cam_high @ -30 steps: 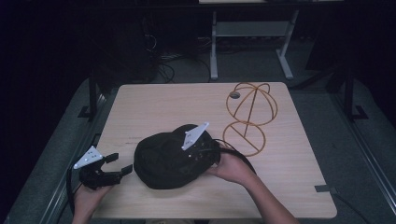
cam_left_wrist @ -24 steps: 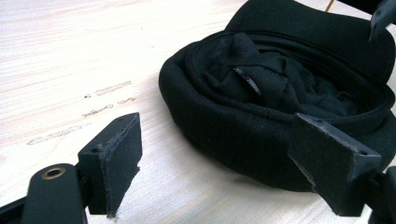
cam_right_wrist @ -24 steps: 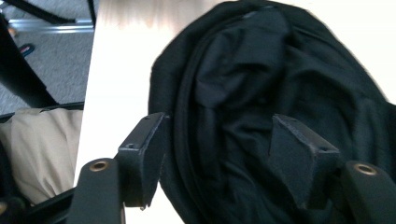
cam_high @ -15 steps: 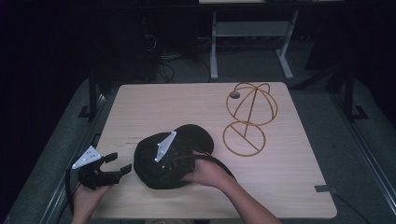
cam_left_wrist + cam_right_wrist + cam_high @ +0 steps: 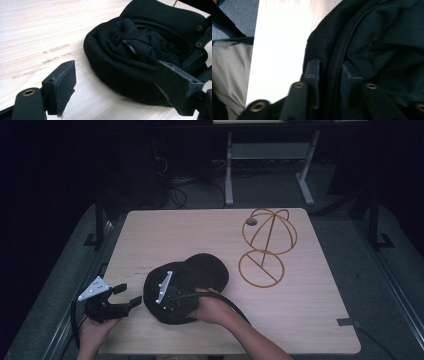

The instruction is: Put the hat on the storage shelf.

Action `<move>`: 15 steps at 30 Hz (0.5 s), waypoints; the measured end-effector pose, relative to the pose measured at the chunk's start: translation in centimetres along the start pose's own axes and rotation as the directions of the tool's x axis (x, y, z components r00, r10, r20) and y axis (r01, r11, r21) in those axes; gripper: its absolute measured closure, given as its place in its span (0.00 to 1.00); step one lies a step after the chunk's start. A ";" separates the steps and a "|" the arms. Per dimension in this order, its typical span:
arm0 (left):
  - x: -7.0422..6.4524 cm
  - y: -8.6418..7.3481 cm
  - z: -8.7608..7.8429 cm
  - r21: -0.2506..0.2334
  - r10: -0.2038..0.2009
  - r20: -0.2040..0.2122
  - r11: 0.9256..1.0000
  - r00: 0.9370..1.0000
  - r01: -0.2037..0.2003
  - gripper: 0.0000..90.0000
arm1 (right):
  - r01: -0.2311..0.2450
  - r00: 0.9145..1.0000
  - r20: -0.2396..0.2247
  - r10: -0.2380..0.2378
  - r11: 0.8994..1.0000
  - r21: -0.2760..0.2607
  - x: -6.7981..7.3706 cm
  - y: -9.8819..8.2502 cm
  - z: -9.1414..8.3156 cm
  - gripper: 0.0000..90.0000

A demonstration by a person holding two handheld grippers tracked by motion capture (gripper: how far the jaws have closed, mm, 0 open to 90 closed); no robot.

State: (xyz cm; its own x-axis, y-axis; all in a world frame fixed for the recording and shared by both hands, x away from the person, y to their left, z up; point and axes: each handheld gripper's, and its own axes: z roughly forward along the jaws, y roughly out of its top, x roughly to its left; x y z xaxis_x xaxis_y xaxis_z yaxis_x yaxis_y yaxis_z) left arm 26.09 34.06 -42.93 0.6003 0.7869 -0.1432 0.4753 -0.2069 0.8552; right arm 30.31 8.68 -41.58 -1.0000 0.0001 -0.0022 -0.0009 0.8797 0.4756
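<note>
A: High view first. The black cap (image 5: 187, 285) lies upside down on the near left part of the surface (image 5: 310, 320), its hollow facing up. The gold wire hat stand (image 5: 267, 245) sits well apart from it, toward the far right, with nothing on it.

B: So how far along do you judge it?

A: Early. If the cap is meant for that stand, only the pick-up is under way. The lift, the turn-over and the placing are all left.

B: And the right tongs (image 5: 329, 75)?

A: In the right gripper view its jaws have just been closing, and the cap's rim band now sits between them. 1 jaw is outside the rim, 1 inside, pads (image 5: 313, 70) pressed against the fabric. I read it as clamped on the rim at the cap's near edge.

B: The left tongs (image 5: 122, 297)?

A: Jaws wide apart, holding nothing, just beside the cap's left side. The left gripper view shows the crumpled lining between the 2 pads (image 5: 65, 85), but neither touches it.

B: Which way does the cap point?

A: Its long axis runs diagonally, from near left to far right. The brim (image 5: 207, 267) points away from the person, roughly toward the stand.
</note>
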 end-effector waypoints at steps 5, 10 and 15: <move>-0.1 0.0 0.0 -0.001 -0.002 0.004 1.000 1.000 0.002 0.19 | -0.015 1.000 -0.010 0.015 1.000 0.008 0.2 -0.1 0.0 0.87; -0.2 0.0 0.2 -0.004 -0.012 0.012 1.000 1.000 0.012 0.19 | -0.015 1.000 -0.003 0.015 0.999 -0.043 -0.3 -0.5 -1.5 0.89; -0.3 0.1 0.3 -0.004 -0.005 0.022 1.000 1.000 0.005 0.19 | -0.034 0.999 0.003 0.034 0.994 -0.100 -0.7 -0.9 -3.6 0.89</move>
State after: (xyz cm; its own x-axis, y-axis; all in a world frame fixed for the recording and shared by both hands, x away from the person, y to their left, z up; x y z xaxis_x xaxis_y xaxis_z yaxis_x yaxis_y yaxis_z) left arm 26.10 33.64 -42.95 0.6114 0.7753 -0.1585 0.4758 -0.2001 0.8565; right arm 31.01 6.20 -38.87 -0.9994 0.0314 0.0118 0.0326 0.8274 0.5607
